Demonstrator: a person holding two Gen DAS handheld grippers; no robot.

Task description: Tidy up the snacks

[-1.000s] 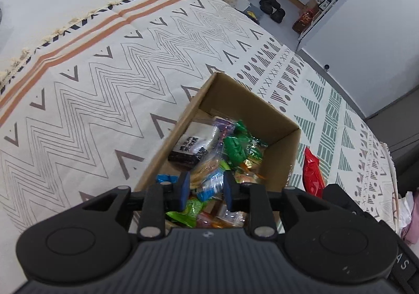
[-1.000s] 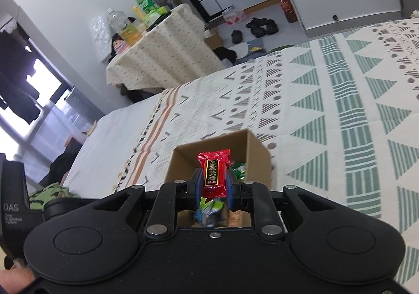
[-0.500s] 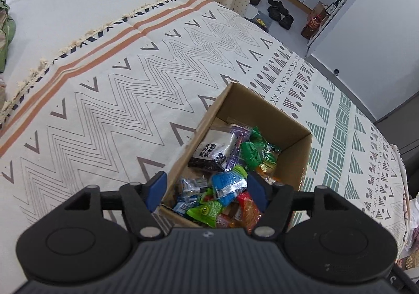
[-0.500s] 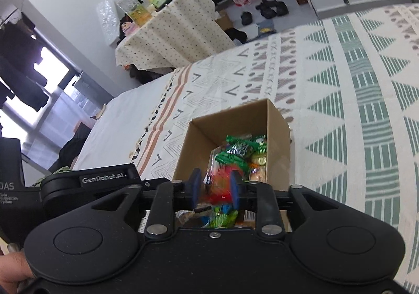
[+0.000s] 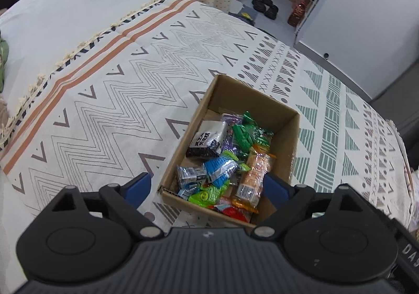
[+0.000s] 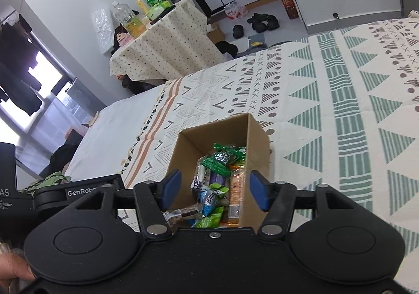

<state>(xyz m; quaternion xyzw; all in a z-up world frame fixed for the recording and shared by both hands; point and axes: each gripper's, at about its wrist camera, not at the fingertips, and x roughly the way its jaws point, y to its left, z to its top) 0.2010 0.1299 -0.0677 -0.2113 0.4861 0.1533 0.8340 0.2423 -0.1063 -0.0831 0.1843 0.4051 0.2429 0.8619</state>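
An open cardboard box [image 5: 251,100] [image 6: 258,142] sits on the patterned bedspread, filled with several wrapped snacks: a blue packet [image 5: 220,167], green packets [image 5: 244,133] [image 6: 222,158], an orange biscuit pack [image 5: 255,173] [image 6: 237,189], a black-and-white pack [image 5: 207,138] and a red packet [image 5: 233,211] by the near wall. My left gripper [image 5: 207,188] hovers above the box's near end, jaws opening wide, nothing between them. My right gripper [image 6: 213,189] hangs over the box from the other side, jaws opening, nothing gripped.
The bedspread [image 5: 110,100] stretches left and far of the box. Beyond the bed stand a cloth-covered table [image 6: 162,48] with bottles, shoes [image 5: 262,2] on the floor and white cabinets [image 5: 366,19]. A hand [image 6: 15,271] shows at the right view's lower left.
Both grippers opened. The right one released the red packet, which now lies in the box. The left one let go of a packet and drew up and back from the box.
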